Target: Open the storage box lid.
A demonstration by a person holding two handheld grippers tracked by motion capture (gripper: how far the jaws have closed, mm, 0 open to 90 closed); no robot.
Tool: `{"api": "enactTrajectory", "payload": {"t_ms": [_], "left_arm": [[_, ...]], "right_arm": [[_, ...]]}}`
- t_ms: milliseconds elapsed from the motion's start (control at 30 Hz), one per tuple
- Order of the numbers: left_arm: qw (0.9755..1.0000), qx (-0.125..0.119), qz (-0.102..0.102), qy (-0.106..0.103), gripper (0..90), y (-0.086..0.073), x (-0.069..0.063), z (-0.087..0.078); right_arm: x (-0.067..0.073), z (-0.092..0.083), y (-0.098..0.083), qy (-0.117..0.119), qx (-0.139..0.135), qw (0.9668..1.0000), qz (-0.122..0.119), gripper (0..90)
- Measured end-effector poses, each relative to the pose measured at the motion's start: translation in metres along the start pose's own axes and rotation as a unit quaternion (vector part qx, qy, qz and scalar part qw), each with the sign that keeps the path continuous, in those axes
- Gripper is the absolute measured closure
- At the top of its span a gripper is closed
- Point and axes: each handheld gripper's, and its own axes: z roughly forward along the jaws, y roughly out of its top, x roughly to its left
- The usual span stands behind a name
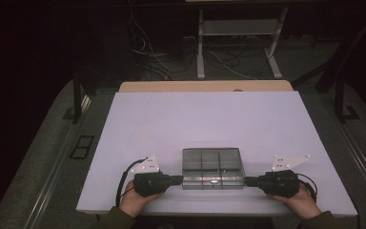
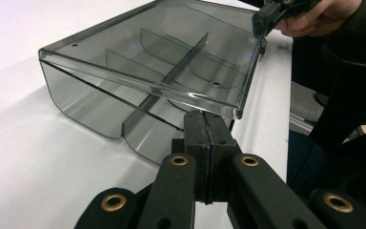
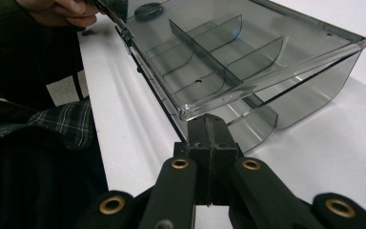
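Smoky plastic organizer box (image 1: 212,167), unlabelled, sits between closed left claw (image 1: 180,180) and closed right claw (image 1: 246,181).

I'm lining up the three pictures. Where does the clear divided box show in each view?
High view: the clear divided box sits near the table's front edge, between both grippers.
Left gripper view: upper centre, just beyond the shut jaws.
Right gripper view: upper centre-right, just beyond the shut jaws.
Shared landmark: the box's long middle divider.
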Motion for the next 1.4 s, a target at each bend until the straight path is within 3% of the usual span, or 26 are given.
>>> {"api": "enactTrajectory", "payload": {"t_ms": [333,467,900,1133,1400], "left_arm": [[0.9999,-0.010,0.000,0.000,88.7,0.004,0.001,0.004],[0.9999,-0.011,0.001,-0.001,88.7,0.005,0.001,0.004],[0.9999,-0.013,-0.001,0.005,85.8,0.005,0.006,0.000],[0.9996,-0.015,-0.002,0.025,80.0,0.005,0.011,-0.007],[0.9986,-0.010,0.001,0.052,65.8,0.004,0.023,-0.017]], "right_arm": [[-0.002,0.001,0.003,0.014,-0.009,0.9998,0.008,89.3],[0.000,0.007,0.006,0.016,-0.009,0.9998,-0.003,89.3],[0.001,0.020,0.012,0.025,0.003,0.9997,-0.006,89.2],[0.002,0.026,0.016,0.023,0.006,0.9997,-0.011,89.3],[0.001,0.027,0.019,0.024,0.002,0.9996,-0.015,89.3]]}}
